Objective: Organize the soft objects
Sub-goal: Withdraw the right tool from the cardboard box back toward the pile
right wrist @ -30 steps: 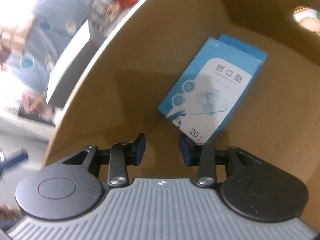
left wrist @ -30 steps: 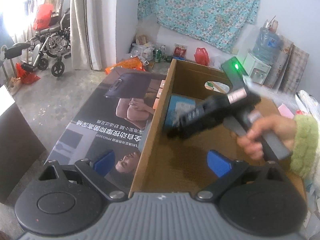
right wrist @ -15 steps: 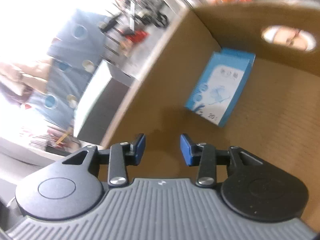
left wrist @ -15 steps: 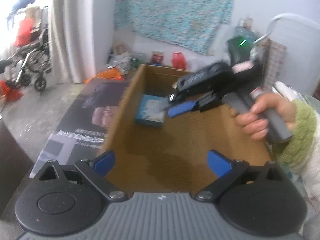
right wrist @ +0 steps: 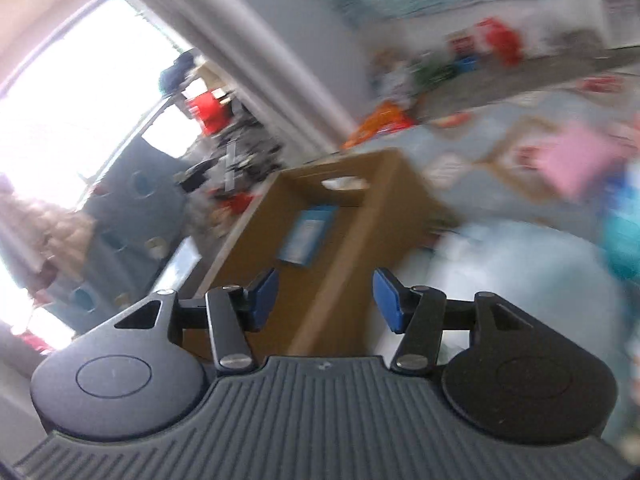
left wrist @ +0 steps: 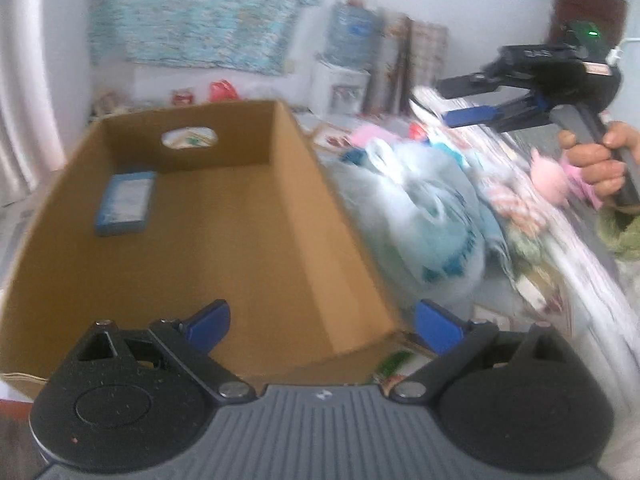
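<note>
One blue packet [left wrist: 125, 203] lies flat on the floor of the cardboard box [left wrist: 304, 184], ahead and left of the left gripper [left wrist: 322, 322]. The rest looks undone: a pale plastic bag [left wrist: 432, 216], a pink plush toy [left wrist: 549, 178] and blurred cloth sit just right of the box. The left gripper's jaws stand wide and empty. The right gripper [left wrist: 456, 100], beyond the pile, is opening with nothing between its jaws.
</note>
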Demonstrator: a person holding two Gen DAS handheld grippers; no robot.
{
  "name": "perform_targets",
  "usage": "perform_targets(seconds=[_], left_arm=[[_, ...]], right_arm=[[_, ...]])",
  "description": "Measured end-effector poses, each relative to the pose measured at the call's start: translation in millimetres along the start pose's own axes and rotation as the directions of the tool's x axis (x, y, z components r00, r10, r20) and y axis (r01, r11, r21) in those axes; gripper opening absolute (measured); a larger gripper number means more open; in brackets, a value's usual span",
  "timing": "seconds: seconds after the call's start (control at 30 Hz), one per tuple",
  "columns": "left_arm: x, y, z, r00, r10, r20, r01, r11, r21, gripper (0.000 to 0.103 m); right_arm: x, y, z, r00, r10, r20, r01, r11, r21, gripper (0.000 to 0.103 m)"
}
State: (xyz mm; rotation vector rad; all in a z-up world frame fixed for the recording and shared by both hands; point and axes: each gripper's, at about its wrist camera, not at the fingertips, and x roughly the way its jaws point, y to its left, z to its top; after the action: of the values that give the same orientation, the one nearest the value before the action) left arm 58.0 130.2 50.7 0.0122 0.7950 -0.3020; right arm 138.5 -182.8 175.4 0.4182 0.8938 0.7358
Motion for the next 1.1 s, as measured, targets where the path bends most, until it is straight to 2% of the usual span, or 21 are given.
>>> perform_targets(seconds=[0.1, 0.2, 0.37, 0.43, 0.5, 0.67, 0.87, 1.1], left_arm=[[16.9, -15.8, -0.2, 0.999, -0.009, -0.039, 0.01, 1.0, 0.021, 0.1], [31.3, -23.7, 2.0, 0.996, -0.054, -0.074, 0.056, 0.998, 0.021, 0.1], [50.6, -49.1, 6.1, 0.976, -0.148, -0.157, 0.153, 0.988, 0.021, 0.101], [52.8, -60.4, 4.6, 0.982, -0.101, -0.16, 0.11, 0.992, 0.054, 0.101], [52.2, -63.2, 3.3, 0.983, -0.087, -0.159, 0.097, 0.994, 0.056, 0.101], [46.6, -66.1, 5.6, 0.982, -0.113, -0.15, 0.118, 0.993, 0.029, 0.101], [39.1, -73.3, 4.2, 0.987, -0.079, -0.14, 0.093, 0.991, 0.095, 0.101], [-3.1, -70.0, 13.3, 0.999, 0.016, -0.042, -0.009, 0.989, 0.15, 0.101]], right_arm=[[-23.0, -28.8, -31.7, 0.999, -0.034, 0.025, 0.033, 0.998, 0.045, 0.055], [-42.6, -51.5, -55.3, 0.998, -0.033, 0.056, 0.028, 0.995, 0.095, 0.056], [-56.0, -66.7, -77.2, 0.996, -0.026, 0.086, 0.014, 0.992, 0.129, 0.058], [-55.8, -70.1, -79.6, 0.996, -0.021, 0.091, 0.009, 0.992, 0.128, 0.059], [-60.3, -68.4, -77.9, 0.995, -0.013, 0.098, 0.001, 0.992, 0.124, 0.06], [-70.5, -66.7, -74.3, 0.994, 0.004, 0.109, -0.016, 0.994, 0.111, 0.063], [-78.8, -68.9, -67.8, 0.989, -0.03, 0.145, 0.012, 0.992, 0.125, 0.064], [-103.2, -70.8, -57.8, 0.971, -0.097, 0.218, 0.072, 0.99, 0.121, 0.068]])
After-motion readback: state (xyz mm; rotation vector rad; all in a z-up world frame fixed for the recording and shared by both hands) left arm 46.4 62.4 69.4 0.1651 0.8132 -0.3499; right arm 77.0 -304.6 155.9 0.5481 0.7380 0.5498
